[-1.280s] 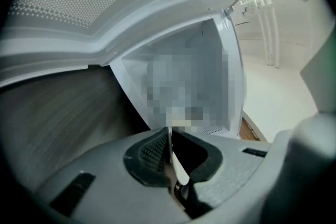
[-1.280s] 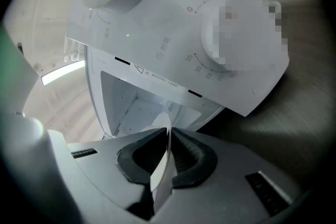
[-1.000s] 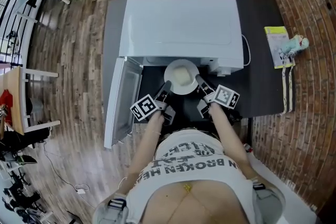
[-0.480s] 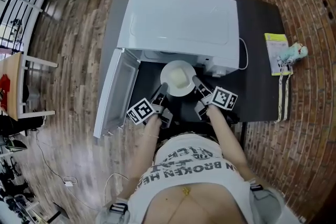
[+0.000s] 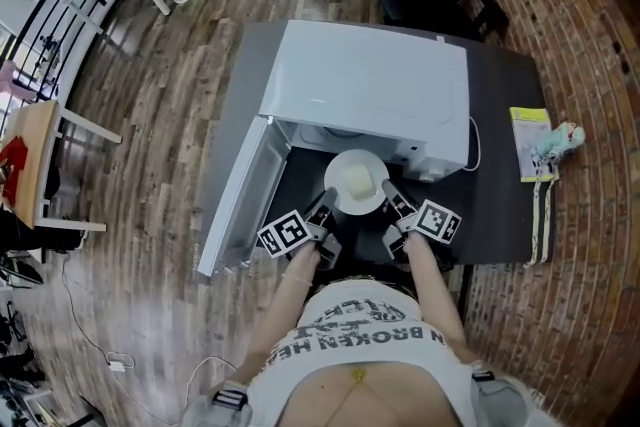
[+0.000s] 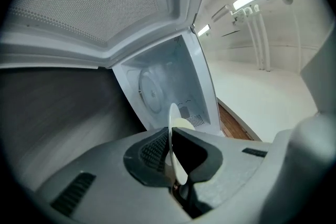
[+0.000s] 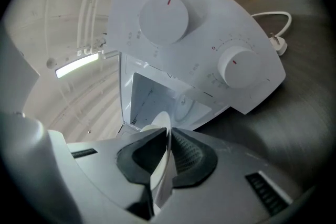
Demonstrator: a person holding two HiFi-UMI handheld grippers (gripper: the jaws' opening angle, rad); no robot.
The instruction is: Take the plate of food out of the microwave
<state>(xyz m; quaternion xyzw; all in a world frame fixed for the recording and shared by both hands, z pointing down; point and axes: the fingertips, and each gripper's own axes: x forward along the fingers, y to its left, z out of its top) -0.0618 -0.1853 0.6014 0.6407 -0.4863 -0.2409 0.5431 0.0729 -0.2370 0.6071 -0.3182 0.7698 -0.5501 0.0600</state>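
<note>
The white plate [image 5: 357, 183] with pale food hangs level just in front of the open white microwave [image 5: 370, 85], over the dark table [image 5: 500, 165]. My left gripper [image 5: 325, 209] is shut on the plate's left rim and my right gripper [image 5: 391, 199] on its right rim. In the left gripper view the plate [image 6: 172, 118] stands edge-on between the pads of the left gripper [image 6: 171, 139], with the empty cavity [image 6: 163, 86] behind. The right gripper view shows the right gripper [image 7: 168, 148] clamped on the plate [image 7: 157, 123] below the microwave's two knobs [image 7: 163, 17].
The microwave door [image 5: 240, 195] is swung open to the left, past the table's edge. A white power cable [image 5: 470, 140] runs along the microwave's right side. A yellow-green booklet [image 5: 530, 143] and a small toy lie at the table's right edge. A brick wall lies to the right.
The plate, held by both grippers, has come out of the microwave opening toward the person. The head view has shifted, so the microwave sits lower in frame.
</note>
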